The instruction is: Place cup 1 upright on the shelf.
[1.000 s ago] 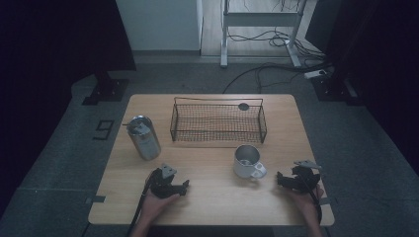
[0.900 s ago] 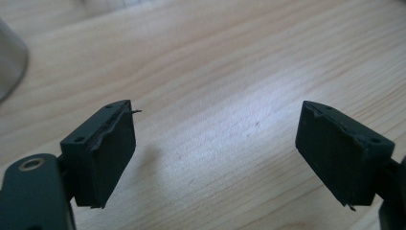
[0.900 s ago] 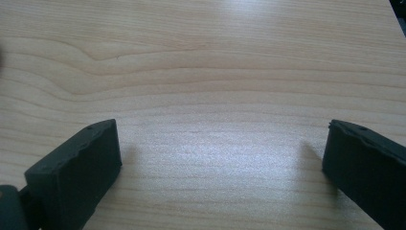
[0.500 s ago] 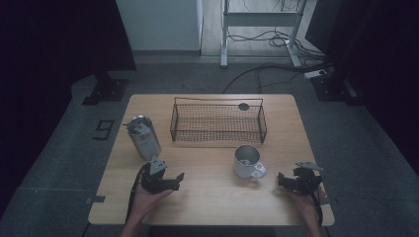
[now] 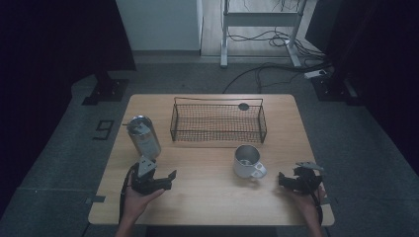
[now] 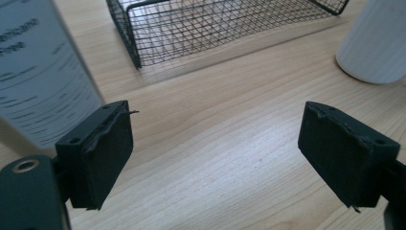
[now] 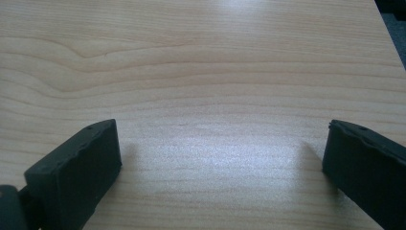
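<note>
Work barely begun: left gripper (image 5: 163,178), jaws just opening with nothing between them, beside the upright metal can (image 5: 143,136) on the table (image 5: 207,197); right gripper (image 5: 291,180) spread, empty; wire basket (image 5: 217,123) holds nothing.

desk (image 5: 207,197): light wood, on a grey floor
wire basket (image 5: 217,121): black mesh, at the desk's far middle
dark disc (image 5: 243,106): small and round, on the desk just behind the basket's far rim
metal frame (image 5: 257,19): pale legs beyond the desk
cables (image 5: 276,69): dark, trailing over the floor
</note>
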